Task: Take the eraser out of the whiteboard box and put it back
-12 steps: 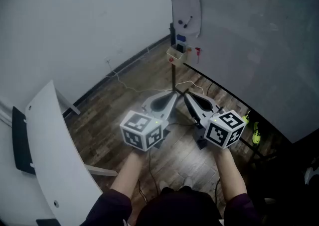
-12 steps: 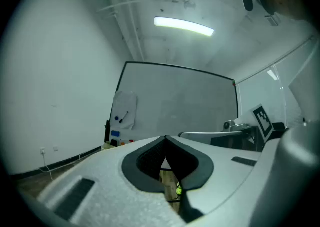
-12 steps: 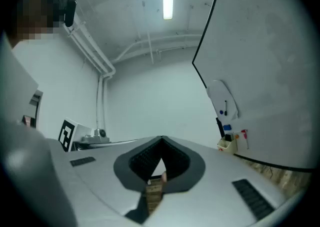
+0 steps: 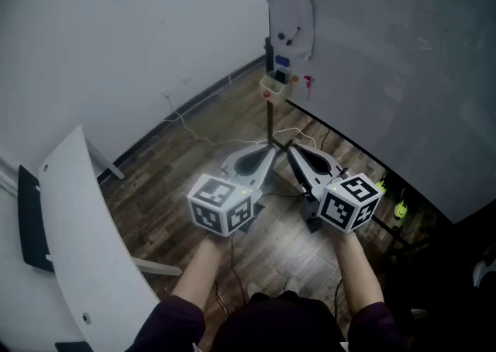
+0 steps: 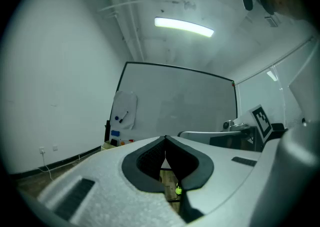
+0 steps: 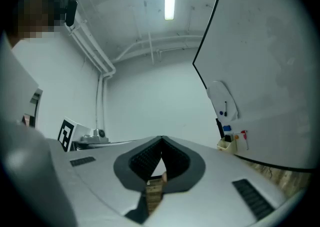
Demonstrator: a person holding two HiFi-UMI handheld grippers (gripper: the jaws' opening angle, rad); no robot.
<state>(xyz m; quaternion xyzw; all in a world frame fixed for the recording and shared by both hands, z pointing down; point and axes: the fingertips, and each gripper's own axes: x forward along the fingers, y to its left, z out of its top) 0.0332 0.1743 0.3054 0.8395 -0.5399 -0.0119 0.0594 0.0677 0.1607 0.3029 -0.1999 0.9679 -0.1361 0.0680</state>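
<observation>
Wood-plank floor [image 4: 178, 164] is seen beneath the left gripper [image 4: 267, 153] and right gripper [image 4: 293, 153], both held level, jaws together on nothing. The small beige whiteboard box [image 4: 273, 85], with a dark block [image 6: 227, 138] standing in it, is hung at the grey whiteboard's [image 4: 387, 48] lower corner, well apart.

Office or meeting room. A large whiteboard [image 4: 387, 71] is standing at 1 o'clock in the head view, with a small box [image 4: 273, 84] hanging at its lower corner at 12 o'clock. A white table [image 4: 77, 211] is curving in at 8 o'clock over a wood-plank floor [image 4: 194, 164]. A tube light [image 5: 184, 27] is glowing on the bare ceiling, where pipes [image 6: 150, 47] are running exposed.
</observation>
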